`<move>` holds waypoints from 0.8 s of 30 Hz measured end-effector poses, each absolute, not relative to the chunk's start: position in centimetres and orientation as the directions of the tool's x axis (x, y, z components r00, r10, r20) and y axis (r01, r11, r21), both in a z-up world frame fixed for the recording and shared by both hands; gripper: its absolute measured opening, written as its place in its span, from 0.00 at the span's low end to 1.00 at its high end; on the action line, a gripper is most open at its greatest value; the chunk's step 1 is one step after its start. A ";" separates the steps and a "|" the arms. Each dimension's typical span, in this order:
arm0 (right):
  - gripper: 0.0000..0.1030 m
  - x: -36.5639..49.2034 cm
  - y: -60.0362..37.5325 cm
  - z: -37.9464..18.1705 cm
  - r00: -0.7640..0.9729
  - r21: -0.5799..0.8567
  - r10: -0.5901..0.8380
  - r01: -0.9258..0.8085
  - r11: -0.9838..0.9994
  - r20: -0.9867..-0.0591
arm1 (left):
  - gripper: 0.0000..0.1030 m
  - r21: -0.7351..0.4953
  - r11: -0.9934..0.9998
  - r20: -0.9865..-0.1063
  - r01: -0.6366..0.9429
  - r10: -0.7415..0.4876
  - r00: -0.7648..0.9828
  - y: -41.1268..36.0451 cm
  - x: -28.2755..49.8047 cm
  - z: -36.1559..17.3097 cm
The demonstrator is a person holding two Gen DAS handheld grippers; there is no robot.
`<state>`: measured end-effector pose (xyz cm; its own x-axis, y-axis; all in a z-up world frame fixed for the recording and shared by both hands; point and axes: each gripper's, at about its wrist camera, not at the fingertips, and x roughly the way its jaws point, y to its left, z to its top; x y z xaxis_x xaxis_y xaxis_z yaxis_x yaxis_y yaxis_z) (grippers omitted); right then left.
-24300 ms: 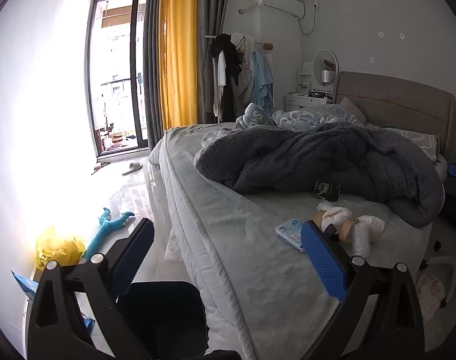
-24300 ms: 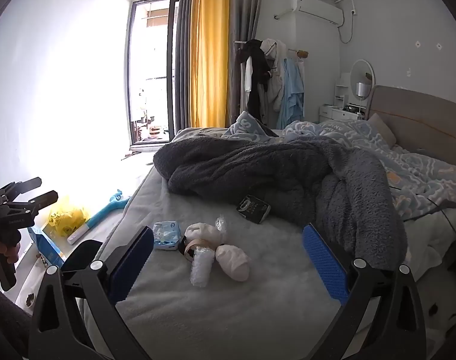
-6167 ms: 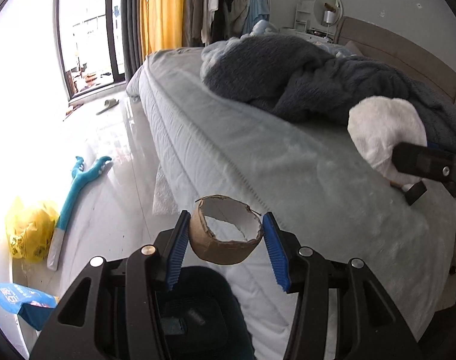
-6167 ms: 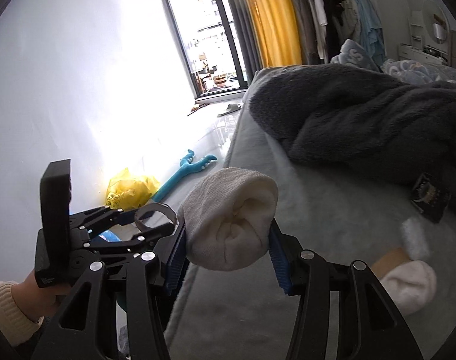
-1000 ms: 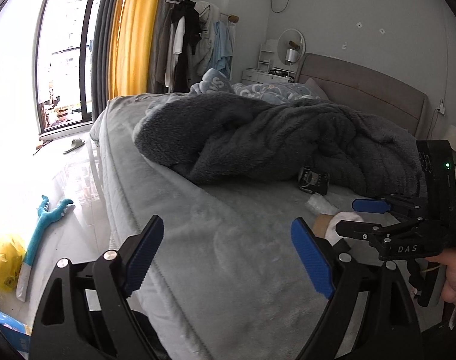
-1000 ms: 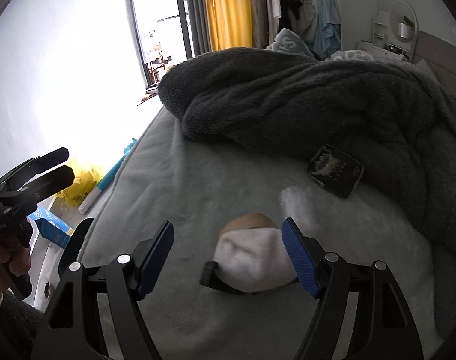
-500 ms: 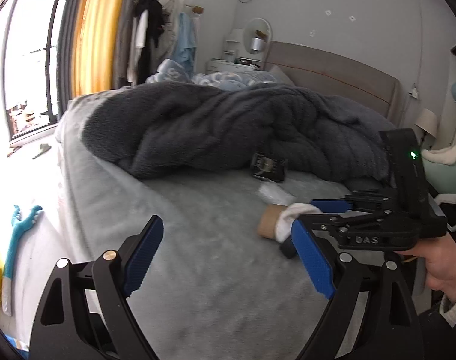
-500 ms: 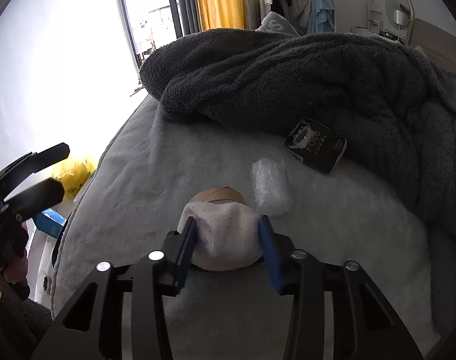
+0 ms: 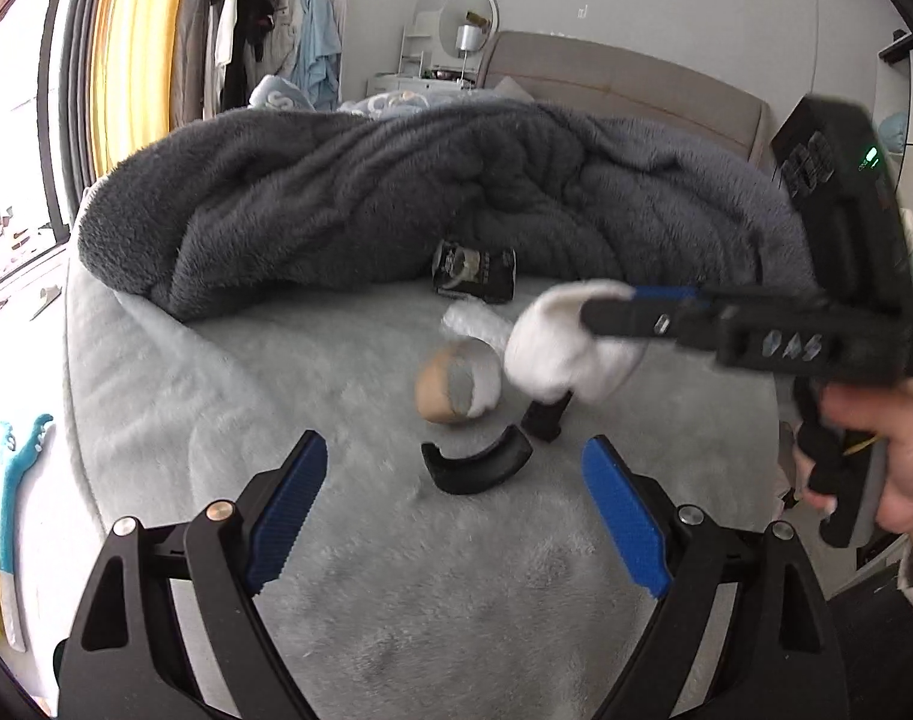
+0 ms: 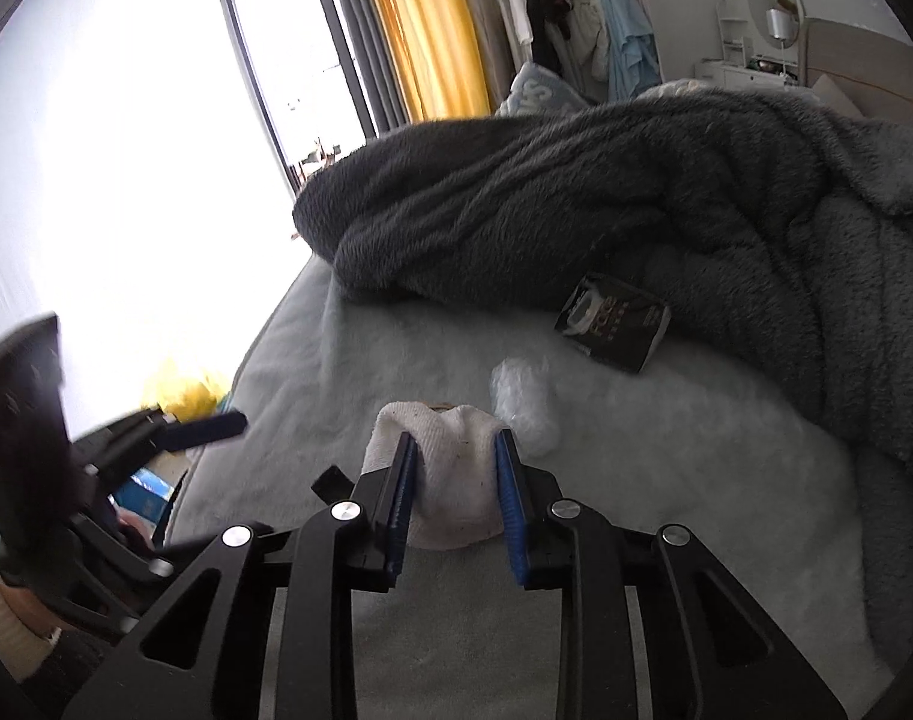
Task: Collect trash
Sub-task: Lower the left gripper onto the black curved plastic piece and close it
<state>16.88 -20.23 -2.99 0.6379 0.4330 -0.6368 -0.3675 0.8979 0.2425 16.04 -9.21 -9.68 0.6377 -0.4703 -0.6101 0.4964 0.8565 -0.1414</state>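
Right hand-held gripper [image 10: 454, 495]: its blue pads are pressing on both sides of a white rolled sock [image 10: 450, 480]; in the left wrist view the same gripper [image 9: 612, 312] is reaching in from the right with the sock [image 9: 561, 348] bulging around its tip and hanging clear above the bed.
Left hand-held gripper [image 9: 456, 498]: its jaws are standing wide apart with nothing between the pads, pointing down at the bed over the small items.
Person: a hand [image 9: 894, 450] is gripping the handle of the right tool at the right edge of the left wrist view.
Bed [image 9: 276, 390]: a pale grey fleecy sheet is carrying all the loose items.
Cardboard tape core [image 9: 453, 381]: it is lying on the sheet just beside and below the held sock, its opening turned toward the camera.
Clear plastic wrap [image 10: 525, 399]: a crumpled piece is lying just right of the sock, between it and the black packet.
Black packet [image 10: 615, 330]: it is lying at the edge of the dark grey blanket [image 10: 636, 198], which is heaped across the far half of the bed.
Black curved piece [image 9: 477, 465]: it is lying on the sheet between the left tool's fingers as seen from its camera, near the tape core.
Yellow bag [image 10: 186, 387]: it is sitting on the floor beyond the bed's left edge.
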 end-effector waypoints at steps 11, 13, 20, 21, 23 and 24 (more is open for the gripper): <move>0.26 16.2 -22.9 -2.1 0.675 0.262 0.425 -0.335 0.905 -0.603 | 0.83 -0.173 0.889 -0.664 0.425 -0.424 0.616 -11.6 16.9 -12.1; 0.26 16.2 -23.2 -2.2 0.676 0.262 0.421 -0.330 0.907 -0.605 | 0.80 -0.171 0.895 -0.670 0.412 -0.413 0.617 -12.1 17.1 -12.5; 0.26 16.1 -23.8 -2.7 0.668 0.262 0.417 -0.326 0.908 -0.616 | 0.71 -0.154 0.934 -0.693 0.323 -0.335 0.639 -12.5 17.8 -13.8; 0.26 16.1 -23.7 -2.8 0.667 0.259 0.417 -0.328 0.909 -0.618 | 0.70 -0.159 0.937 -0.696 0.310 -0.329 0.638 -12.5 18.0 -13.9; 0.26 16.0 -23.7 -2.9 0.664 0.252 0.414 -0.331 0.909 -0.622 | 0.69 -0.163 0.941 -0.697 0.296 -0.322 0.640 -12.5 18.2 -14.1; 0.26 16.0 -23.7 -3.0 0.663 0.252 0.415 -0.332 0.909 -0.623 | 0.69 -0.160 0.943 -0.697 0.293 -0.318 0.643 -12.6 18.3 -14.1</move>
